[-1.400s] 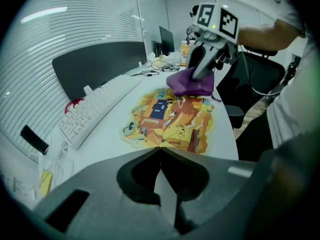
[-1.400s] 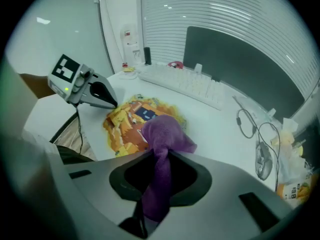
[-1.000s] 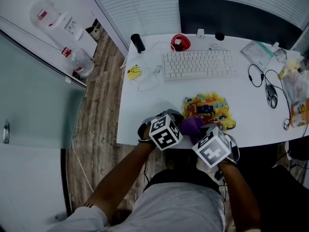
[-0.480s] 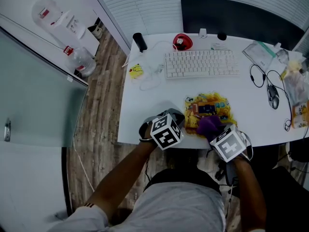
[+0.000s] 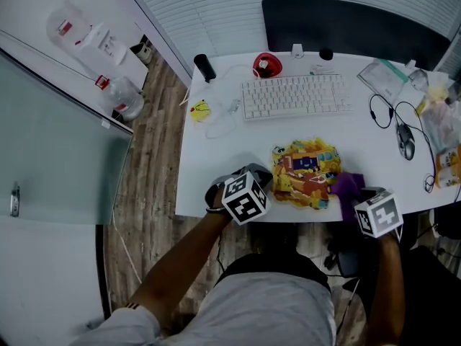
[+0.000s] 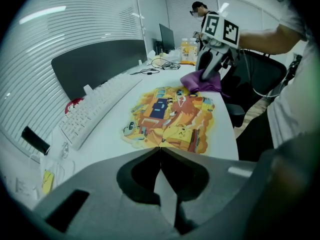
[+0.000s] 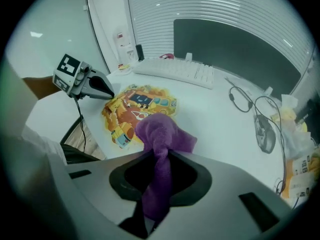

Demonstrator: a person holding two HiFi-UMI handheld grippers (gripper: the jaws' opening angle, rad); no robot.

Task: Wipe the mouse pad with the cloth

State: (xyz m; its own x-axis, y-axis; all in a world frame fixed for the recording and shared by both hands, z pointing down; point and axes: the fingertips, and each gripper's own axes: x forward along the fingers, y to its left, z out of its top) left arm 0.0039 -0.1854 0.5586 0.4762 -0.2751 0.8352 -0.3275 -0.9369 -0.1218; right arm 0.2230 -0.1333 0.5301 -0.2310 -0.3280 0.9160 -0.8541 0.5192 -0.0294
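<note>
The mouse pad (image 5: 306, 173), yellow and orange with cartoon print, lies on the white desk (image 5: 216, 171) near its front edge. It shows too in the left gripper view (image 6: 170, 116) and the right gripper view (image 7: 135, 109). My right gripper (image 5: 356, 202) is shut on the purple cloth (image 7: 159, 134), which rests at the pad's right edge (image 5: 347, 186). My left gripper (image 5: 265, 182) is shut on nothing, its tips at the pad's left front corner (image 6: 160, 148).
A white keyboard (image 5: 297, 96) lies behind the pad. A red object (image 5: 267, 64) and a black cylinder (image 5: 204, 66) stand at the back left. A mouse (image 5: 405, 141) with cables and some packets (image 5: 441, 132) sit at the right. A dark monitor (image 5: 353, 27) lines the far edge.
My right gripper has dragged the purple cloth rightward across the pad, from its left front part to its right edge. The left gripper has stayed in place.
</note>
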